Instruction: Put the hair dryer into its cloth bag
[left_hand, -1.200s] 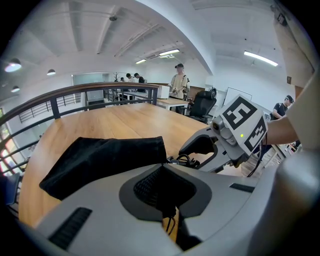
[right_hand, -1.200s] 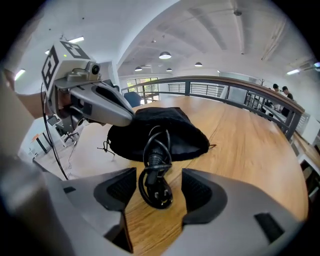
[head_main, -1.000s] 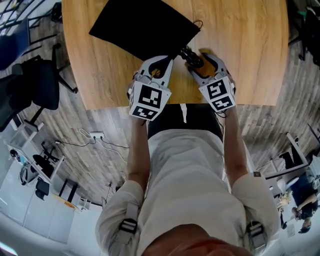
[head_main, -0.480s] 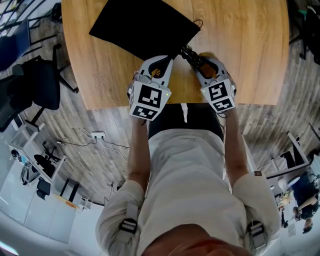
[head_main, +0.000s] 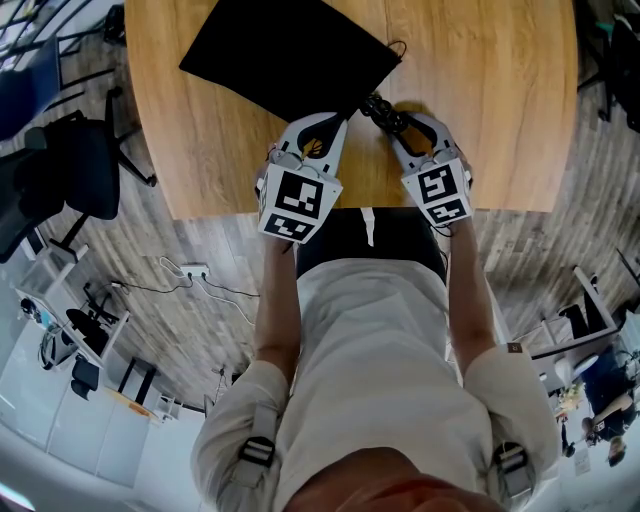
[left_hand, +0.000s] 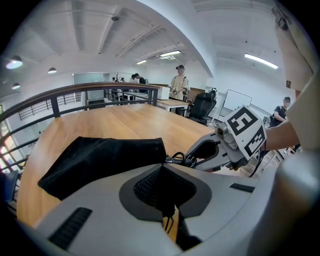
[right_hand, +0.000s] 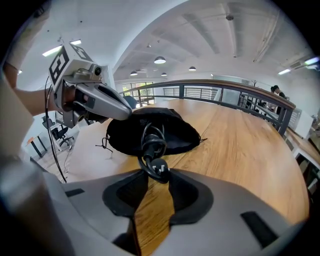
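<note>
Right gripper (right_hand: 158, 174) first: its fingers have just been closing. A second back they stood wide on either side of the cord, and now they've drawn in on the power plug (right_hand: 159, 170), with the tips pressing it from both sides. The rest of the gap behind the plug shows bare wood. My left gripper (left_hand: 164, 172) hasn't budged in that second, and neither has the bag.

The left fingers are together, pinching a fold of the black cloth bag (left_hand: 100, 160) at its near edge, and a thin black string hangs below the pinch.

In the head view the bag lies flat on the wooden tabletop (head_main: 480, 90) and stretches off toward eleven o'clock from the left gripper. Its open end faces me, near the tabletop's front edge.

The cord (right_hand: 152, 140) is bundled in a tight coil at twelve o'clock from the right fingers. It sits right at the bag's mouth and runs down to the clamped plug. Of the hair dryer, the cord and plug are all I can see. From the right gripper view the bag looks humped behind the coil, but the dryer's body doesn't show in any view.

A loose drawstring (right_hand: 102, 145) trails on the wood at nine o'clock from the coil. Both grippers sit side by side and tilted down at the front edge of the tabletop.
</note>
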